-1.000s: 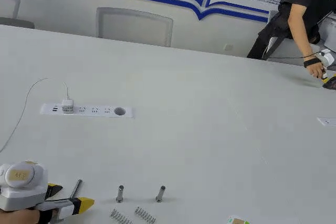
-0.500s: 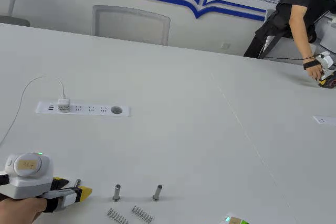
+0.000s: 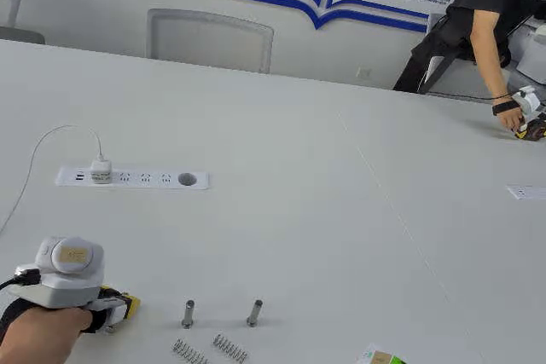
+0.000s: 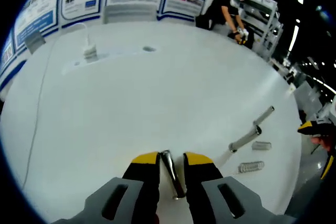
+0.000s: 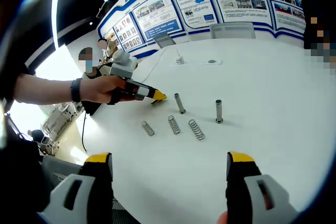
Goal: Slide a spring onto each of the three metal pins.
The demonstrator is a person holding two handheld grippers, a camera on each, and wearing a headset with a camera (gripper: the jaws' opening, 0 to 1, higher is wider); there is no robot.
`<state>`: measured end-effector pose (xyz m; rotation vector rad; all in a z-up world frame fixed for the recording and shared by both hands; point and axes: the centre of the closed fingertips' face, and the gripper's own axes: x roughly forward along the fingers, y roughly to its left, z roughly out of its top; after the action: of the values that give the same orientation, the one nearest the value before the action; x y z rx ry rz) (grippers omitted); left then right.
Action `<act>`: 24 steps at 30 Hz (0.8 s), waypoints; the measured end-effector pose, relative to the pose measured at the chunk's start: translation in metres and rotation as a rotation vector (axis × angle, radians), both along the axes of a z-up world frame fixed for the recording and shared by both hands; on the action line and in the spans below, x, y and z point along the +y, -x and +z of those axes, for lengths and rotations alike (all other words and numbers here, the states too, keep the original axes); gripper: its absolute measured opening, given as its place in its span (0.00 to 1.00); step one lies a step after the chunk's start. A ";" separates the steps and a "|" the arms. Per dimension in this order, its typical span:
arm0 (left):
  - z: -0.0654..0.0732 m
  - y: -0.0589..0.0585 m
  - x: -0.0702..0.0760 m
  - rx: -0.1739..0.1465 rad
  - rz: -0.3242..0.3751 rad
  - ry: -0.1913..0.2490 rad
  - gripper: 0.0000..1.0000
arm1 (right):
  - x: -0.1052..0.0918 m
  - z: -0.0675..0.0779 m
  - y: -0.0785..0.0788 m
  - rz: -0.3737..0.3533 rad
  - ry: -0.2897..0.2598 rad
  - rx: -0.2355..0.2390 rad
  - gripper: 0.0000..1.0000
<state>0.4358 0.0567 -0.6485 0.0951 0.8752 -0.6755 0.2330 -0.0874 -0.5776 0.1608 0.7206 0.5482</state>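
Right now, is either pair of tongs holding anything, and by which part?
Left tongs straddle the shaft of a metal pin; whether they clamp it cannot be told. Right tongs open, empty.

Person (image 3: 486, 6) cut off by head view's top edge, one pin (image 4: 172, 174) hidden there behind left gripper (image 3: 125, 306)

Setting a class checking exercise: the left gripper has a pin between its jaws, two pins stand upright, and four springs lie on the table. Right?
Not quite: three springs lie on the table, not four; the right gripper view shows them. The rest stands.
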 end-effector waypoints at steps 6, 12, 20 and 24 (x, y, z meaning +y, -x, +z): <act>-0.002 -0.004 0.003 0.012 0.022 -0.018 0.10 | 0.000 0.000 0.000 -0.001 -0.002 0.001 0.91; -0.002 -0.001 0.003 0.016 0.036 -0.024 0.08 | -0.001 0.000 -0.001 -0.006 -0.005 -0.001 0.91; -0.003 0.004 0.003 0.015 -0.001 -0.090 0.08 | -0.003 0.001 -0.001 -0.009 -0.004 0.000 0.91; -0.005 0.004 0.002 -0.014 -0.079 -0.158 0.08 | -0.004 0.000 -0.001 -0.017 -0.006 0.002 0.91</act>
<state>0.4321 0.0587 -0.6537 0.2771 0.9144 -0.6778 0.2341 -0.0919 -0.5777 0.1722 0.7188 0.5344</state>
